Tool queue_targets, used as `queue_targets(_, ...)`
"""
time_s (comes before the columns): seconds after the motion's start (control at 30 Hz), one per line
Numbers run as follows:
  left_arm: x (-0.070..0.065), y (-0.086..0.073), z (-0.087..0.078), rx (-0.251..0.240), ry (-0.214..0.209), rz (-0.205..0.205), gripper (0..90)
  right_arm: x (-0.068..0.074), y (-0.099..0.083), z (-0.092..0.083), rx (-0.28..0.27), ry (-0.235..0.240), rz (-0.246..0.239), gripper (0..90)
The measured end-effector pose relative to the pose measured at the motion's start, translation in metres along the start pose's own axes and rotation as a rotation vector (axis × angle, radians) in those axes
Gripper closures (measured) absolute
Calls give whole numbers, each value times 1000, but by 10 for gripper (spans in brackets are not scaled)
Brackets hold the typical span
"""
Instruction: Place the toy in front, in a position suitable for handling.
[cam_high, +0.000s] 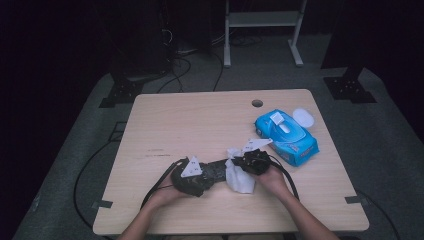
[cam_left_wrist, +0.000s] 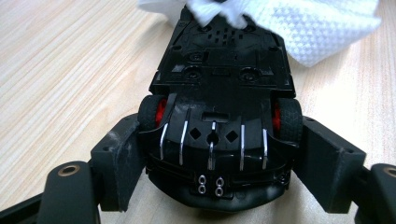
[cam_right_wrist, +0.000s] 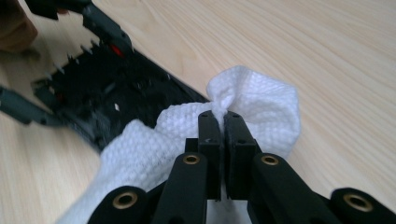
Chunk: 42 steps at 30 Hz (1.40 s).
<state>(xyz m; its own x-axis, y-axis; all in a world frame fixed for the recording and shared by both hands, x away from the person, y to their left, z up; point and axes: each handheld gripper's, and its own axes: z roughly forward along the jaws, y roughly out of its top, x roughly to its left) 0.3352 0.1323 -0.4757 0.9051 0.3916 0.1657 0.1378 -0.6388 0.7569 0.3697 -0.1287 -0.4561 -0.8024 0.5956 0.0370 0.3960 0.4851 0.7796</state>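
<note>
A black toy car (cam_left_wrist: 219, 107) with red wheel hubs lies underside up, just above the wooden table (cam_high: 200, 120). My left gripper (cam_left_wrist: 219, 156) is shut on its sides near the wheels. In the high view the left gripper (cam_high: 197, 177) is at the front centre, with the car (cam_high: 216, 171) pointing right. My right gripper (cam_right_wrist: 223, 123) is shut on a bunched white wipe (cam_right_wrist: 261, 102). The wipe (cam_left_wrist: 317, 28) rests against the car's far end. In the high view, the right gripper (cam_high: 248, 161) sits just right of the wipe (cam_high: 239, 179).
A blue pack of wet wipes (cam_high: 286, 135) with its round lid (cam_high: 303, 118) flipped open lies at the right of the table. A cable hole (cam_high: 257, 103) is near the far edge. Cables trail off the left side onto the floor.
</note>
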Motion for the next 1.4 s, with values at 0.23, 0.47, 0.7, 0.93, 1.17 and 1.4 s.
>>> queue_targets(0.23,-1,-1,0,3,-1,6,233,11,17,16,-13,31,-23,867)
queue_targets(0.47,0,-2,0,4,-8,4,235,-2,9,8,-12,-4,7,867)
queue_targets(0.7,1,-2,0,2,-9,1,234,-6,-9,-9,-18,-5,37,867)
queue_targets(0.93,1,-2,0,1,-13,-6,234,6,-18,-18,-12,20,19,868)
queue_targets(1.17,1,-2,0,2,-11,-3,234,26,-7,-7,-17,75,-26,867)
queue_targets(1.4,1,-1,1,2,-8,-3,234,43,9,8,-20,123,-61,867)
